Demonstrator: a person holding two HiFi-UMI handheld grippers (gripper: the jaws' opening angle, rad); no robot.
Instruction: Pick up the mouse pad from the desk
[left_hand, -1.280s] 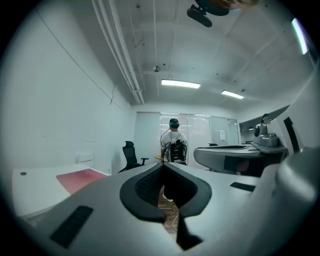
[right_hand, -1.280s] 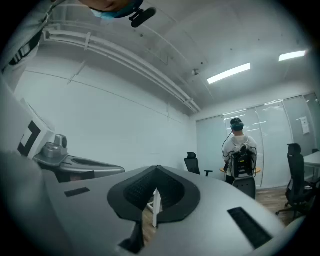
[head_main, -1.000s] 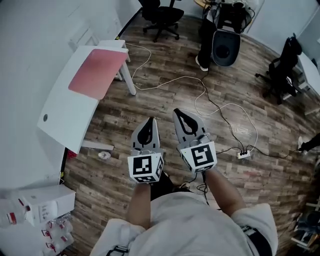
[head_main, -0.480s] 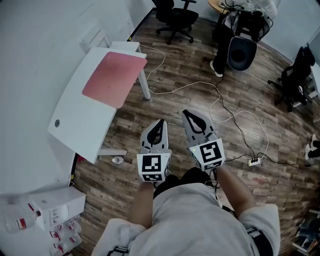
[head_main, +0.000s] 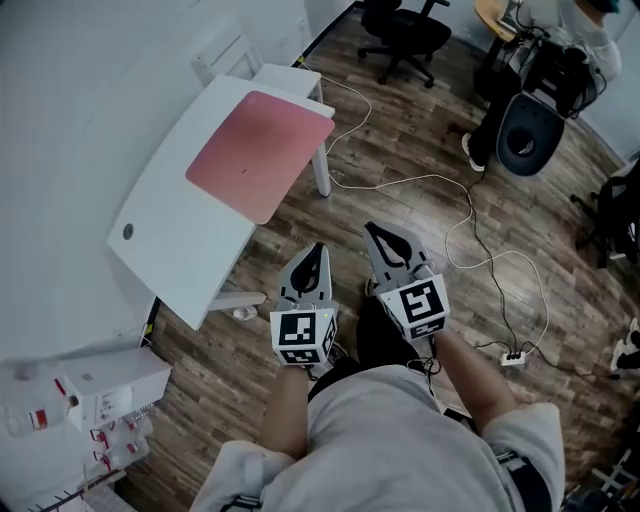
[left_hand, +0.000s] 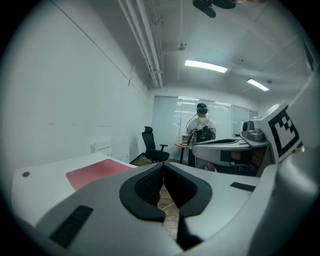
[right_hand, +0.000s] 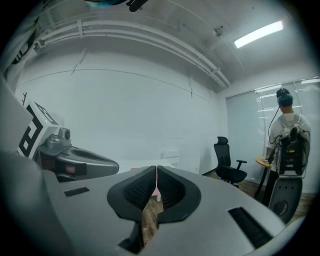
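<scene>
- Mouse pad (head_main: 260, 155): pink, rectangular, flat on the white desk (head_main: 165, 235). It lies ahead and left of both claws, well apart from them. Its long axis runs along the desk's length, slanting in the head view from upper right to lower left.
- Left gripper (head_main: 317, 250): jaws clenched together, empty, over the wood floor (head_main: 400, 160).
- Right gripper (head_main: 378, 232): just beside the left, jaws likewise pressed together, holding nothing.

right gripper (right_hand: 156, 170) jaws together, nothing held. left gripper (right_hand: 65, 152) at left. Far: white desk (right_hand: 138, 162), pink mouse pad (right_hand: 156, 186) sliver, office chair (right_hand: 227, 162), person (right_hand: 287, 130) right.
</scene>
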